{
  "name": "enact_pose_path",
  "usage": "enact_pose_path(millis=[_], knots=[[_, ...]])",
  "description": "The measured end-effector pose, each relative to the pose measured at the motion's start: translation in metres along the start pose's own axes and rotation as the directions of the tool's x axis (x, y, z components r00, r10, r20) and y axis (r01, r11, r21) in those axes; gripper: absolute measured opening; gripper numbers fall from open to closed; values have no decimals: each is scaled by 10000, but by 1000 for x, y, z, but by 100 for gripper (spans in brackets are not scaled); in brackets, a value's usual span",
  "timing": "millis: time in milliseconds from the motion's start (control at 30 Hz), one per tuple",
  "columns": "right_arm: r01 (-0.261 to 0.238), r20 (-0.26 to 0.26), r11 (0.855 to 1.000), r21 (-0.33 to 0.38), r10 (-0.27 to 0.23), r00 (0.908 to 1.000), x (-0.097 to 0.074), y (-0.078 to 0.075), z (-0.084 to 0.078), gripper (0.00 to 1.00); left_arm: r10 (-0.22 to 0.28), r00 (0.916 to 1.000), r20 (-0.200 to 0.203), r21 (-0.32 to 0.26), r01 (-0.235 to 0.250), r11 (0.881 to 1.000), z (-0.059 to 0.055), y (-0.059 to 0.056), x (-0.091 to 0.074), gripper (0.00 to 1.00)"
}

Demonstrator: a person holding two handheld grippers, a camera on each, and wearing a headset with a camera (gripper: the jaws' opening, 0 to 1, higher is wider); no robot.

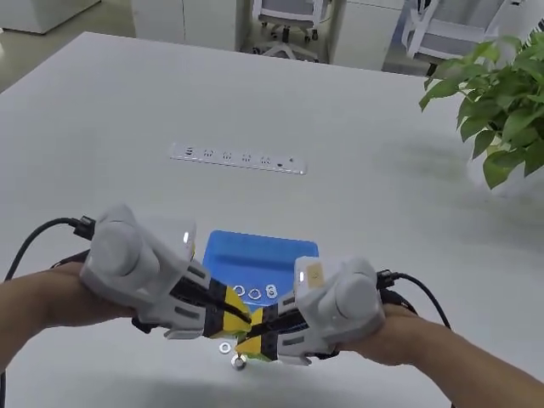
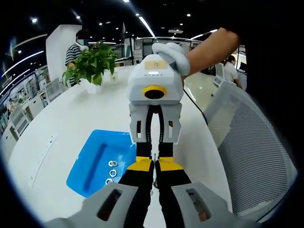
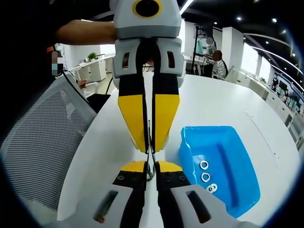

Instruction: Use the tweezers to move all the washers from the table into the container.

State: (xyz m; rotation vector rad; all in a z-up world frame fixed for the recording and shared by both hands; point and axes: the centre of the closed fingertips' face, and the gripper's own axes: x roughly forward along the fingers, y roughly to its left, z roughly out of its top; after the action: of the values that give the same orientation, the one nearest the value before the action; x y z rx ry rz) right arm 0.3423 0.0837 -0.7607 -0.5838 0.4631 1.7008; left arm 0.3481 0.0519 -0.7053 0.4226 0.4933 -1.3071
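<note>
R hand-held gripper (image 3: pixel 150 170): jaws pinched together on tweezers (image 3: pixel 150 154). L hand-held gripper (image 2: pixel 154 166) meets it tip-to-tip, also clamped on them. Prob. a regrip: keep one side firm till other lets go. 3 washers (image 3: pixel 204 171) in blue container (image 3: pixel 237 156); 2 loose washers (image 1: pixel 224 347) on desk (image 1: pixel 357 127) under tips.

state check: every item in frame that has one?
left claw: shut on the tweezers.
right claw: shut on the same tweezers, tip to tip with the left claw.
tweezers: held between both claws.
container: upright, open.
binned washers: three, lying in the container.
loose washers: two on the table by the claw tips.
power strip: nothing plugged in.
</note>
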Motion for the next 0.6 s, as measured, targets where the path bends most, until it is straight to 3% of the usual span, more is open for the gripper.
enact_pose_path(millis=[300, 600], knots=[[83, 96, 9999, 125, -84, 9999, -4, -1, 3, 7, 56, 9997, 243, -147, -53, 9999, 8, -1, -3, 10], [198, 167, 9998, -38, -198, 9997, -12, -1, 13, 7, 530, 9971, 545, -596, -498, 9970, 9, 3, -12, 26]])
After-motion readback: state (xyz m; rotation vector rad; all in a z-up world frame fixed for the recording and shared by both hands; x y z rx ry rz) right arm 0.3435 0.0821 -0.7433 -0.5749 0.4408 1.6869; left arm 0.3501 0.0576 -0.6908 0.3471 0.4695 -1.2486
